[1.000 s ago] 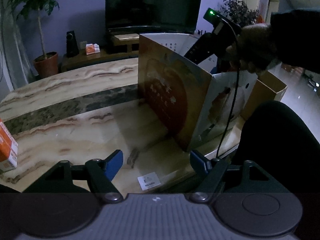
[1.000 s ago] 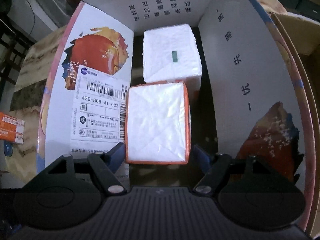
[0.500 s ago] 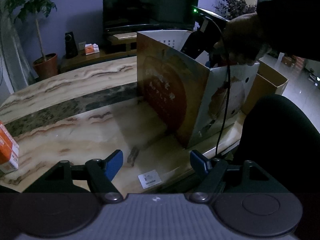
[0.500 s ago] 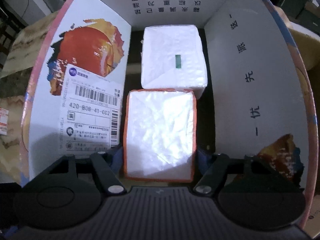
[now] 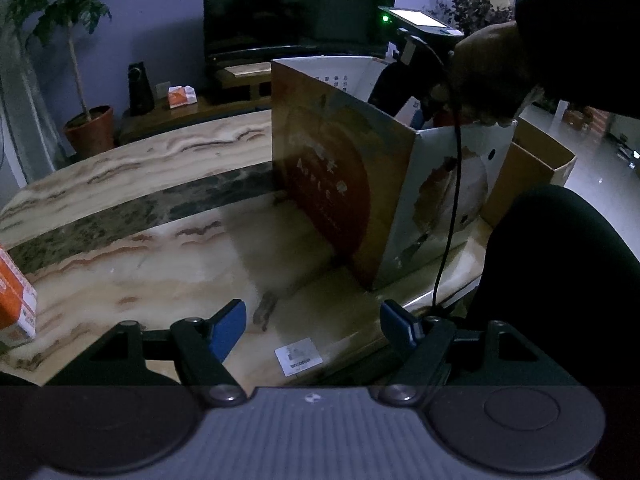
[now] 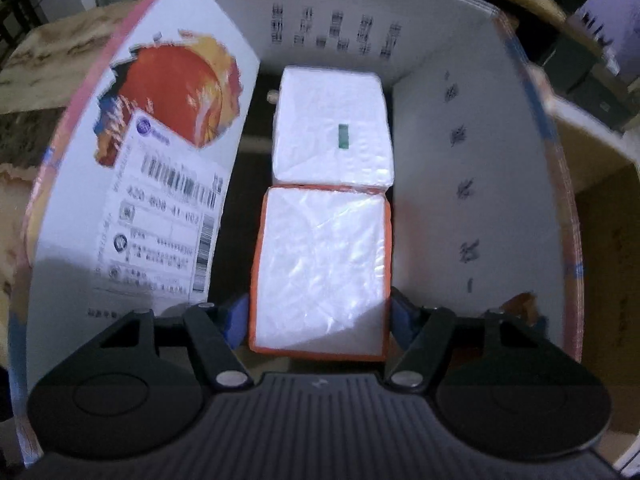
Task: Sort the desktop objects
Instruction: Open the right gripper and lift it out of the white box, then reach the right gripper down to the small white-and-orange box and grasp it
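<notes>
1. Jaws of left gripper (image 5: 312,322) stood released over the marble table (image 5: 160,256), nothing between them.
2. Right gripper (image 6: 318,320), lowered inside the printed carton (image 6: 472,184), grasped the orange-edged tissue pack (image 6: 320,268), blue pads against both its sides.
3. White tissue pack (image 6: 332,128) lay just beyond, touching the first.
4. Orange box (image 5: 14,300) sat at the table's left edge, well apart from the carton.

Right gripper (image 6: 318,322) lowered orange-edged pack (image 6: 320,268) into box (image 6: 480,160)
</notes>
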A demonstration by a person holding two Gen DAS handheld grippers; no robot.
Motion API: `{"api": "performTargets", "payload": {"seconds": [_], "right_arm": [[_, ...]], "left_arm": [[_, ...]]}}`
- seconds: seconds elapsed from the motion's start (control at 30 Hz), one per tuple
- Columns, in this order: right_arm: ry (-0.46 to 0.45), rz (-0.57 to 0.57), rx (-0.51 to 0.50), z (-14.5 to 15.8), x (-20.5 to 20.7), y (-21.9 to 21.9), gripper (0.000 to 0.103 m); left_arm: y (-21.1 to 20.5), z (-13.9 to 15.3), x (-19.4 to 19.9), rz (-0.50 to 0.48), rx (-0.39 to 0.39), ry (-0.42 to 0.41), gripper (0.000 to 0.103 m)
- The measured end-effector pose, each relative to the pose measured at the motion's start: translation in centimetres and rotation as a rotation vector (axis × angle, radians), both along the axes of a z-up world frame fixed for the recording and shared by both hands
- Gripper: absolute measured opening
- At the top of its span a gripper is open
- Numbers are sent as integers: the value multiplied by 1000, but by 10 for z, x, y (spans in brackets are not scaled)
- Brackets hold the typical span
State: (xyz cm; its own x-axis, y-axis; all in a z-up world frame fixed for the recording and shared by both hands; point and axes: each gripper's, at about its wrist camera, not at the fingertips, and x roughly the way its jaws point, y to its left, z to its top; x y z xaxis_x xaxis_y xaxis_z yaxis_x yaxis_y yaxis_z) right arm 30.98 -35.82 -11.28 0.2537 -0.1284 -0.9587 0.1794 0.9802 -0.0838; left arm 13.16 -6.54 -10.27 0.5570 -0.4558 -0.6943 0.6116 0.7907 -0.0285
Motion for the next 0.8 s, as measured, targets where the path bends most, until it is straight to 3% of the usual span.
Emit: {"api": "performTargets", "payload": {"seconds": [0.17, 0.37, 0.5, 0.6, 0.67, 0.8], "right_arm": [[-8, -5, 14, 0, -1, -1, 71], [-83, -61, 74, 3, -7, -10, 73], [-145, -85, 99, 28, -25, -20, 72], [-264, -126, 54, 52, -37, -33, 72], [-375, -156, 9, 56, -16, -45, 72], [-586, -151, 100, 105, -34, -40, 74]], "left_arm": [[3, 2, -1, -1, 0, -1, 74], [5, 0, 2, 22, 4, 0, 74], [11, 1, 8, 65, -9, 15, 75], [16, 2, 11, 89, -21, 22, 75], [19, 2, 11, 97, -22, 20, 75], [23, 4, 9, 108, -27, 10, 75]]}}
